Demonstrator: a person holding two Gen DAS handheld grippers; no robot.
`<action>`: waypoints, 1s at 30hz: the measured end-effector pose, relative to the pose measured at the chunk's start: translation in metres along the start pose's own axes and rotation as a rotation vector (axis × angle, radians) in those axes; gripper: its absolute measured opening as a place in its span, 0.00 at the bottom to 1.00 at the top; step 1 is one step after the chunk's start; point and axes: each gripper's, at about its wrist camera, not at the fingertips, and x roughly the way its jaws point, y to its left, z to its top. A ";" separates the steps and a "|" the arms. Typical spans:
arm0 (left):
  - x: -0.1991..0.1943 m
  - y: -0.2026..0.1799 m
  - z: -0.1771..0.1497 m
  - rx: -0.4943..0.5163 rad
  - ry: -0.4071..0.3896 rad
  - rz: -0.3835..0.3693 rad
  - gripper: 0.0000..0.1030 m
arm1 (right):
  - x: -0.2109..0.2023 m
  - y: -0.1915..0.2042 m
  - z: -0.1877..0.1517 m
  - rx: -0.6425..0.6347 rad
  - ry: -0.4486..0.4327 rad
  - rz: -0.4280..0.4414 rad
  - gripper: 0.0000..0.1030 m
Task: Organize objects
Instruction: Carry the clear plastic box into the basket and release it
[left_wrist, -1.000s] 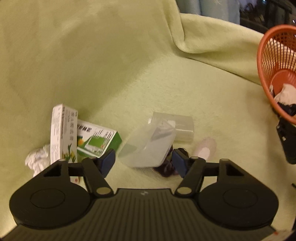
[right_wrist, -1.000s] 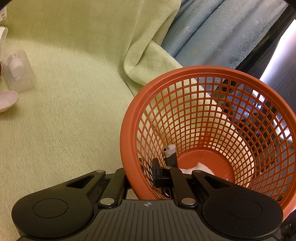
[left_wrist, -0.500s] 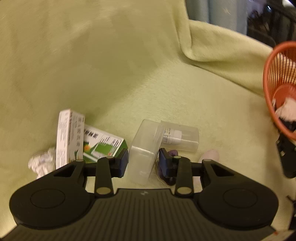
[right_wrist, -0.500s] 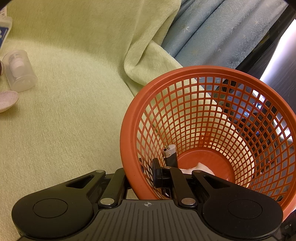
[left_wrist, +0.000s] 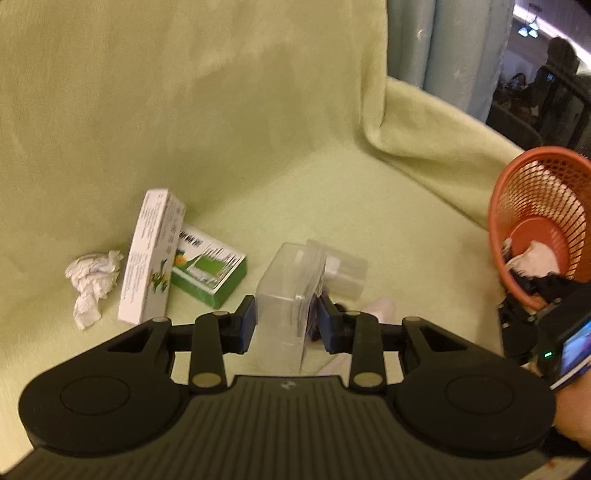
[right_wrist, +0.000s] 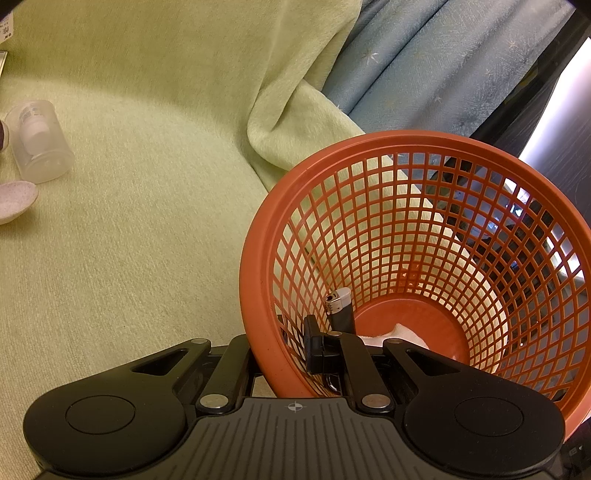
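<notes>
My left gripper (left_wrist: 285, 325) is shut on a clear plastic box (left_wrist: 288, 299), held just above the green sofa cover (left_wrist: 332, 192). Behind the box lies a clear cylindrical container (left_wrist: 345, 271) on its side, seen too in the right wrist view as the container (right_wrist: 38, 142). My right gripper (right_wrist: 286, 354) is shut on the rim of the orange mesh basket (right_wrist: 258, 266), one finger inside and one outside. The basket (left_wrist: 517, 206) tilts at the far right in the left wrist view. Inside it lie a lighter (right_wrist: 340, 306) and white paper (right_wrist: 410, 334).
A white carton (left_wrist: 147, 266) leans on a green carton (left_wrist: 210, 275), with a crumpled tissue (left_wrist: 92, 280) to their left. A pink spoon (right_wrist: 14, 201) and a dark purple object (left_wrist: 316, 330) lie near the container. Blue curtains (right_wrist: 443, 62) hang behind the sofa.
My left gripper closed on the clear box, tipped it upright between the pads, then lifted it; the cartons and tissue now sit farther away. The right gripper and basket stayed still.
</notes>
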 end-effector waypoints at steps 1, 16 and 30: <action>-0.002 -0.002 0.003 -0.001 -0.008 -0.012 0.29 | 0.000 0.000 0.000 0.001 0.000 0.000 0.05; 0.017 -0.109 0.065 0.153 -0.071 -0.246 0.29 | 0.000 0.001 0.000 0.002 -0.001 0.001 0.05; 0.052 -0.237 0.106 0.311 -0.036 -0.471 0.29 | 0.002 -0.001 0.001 0.013 -0.005 0.004 0.05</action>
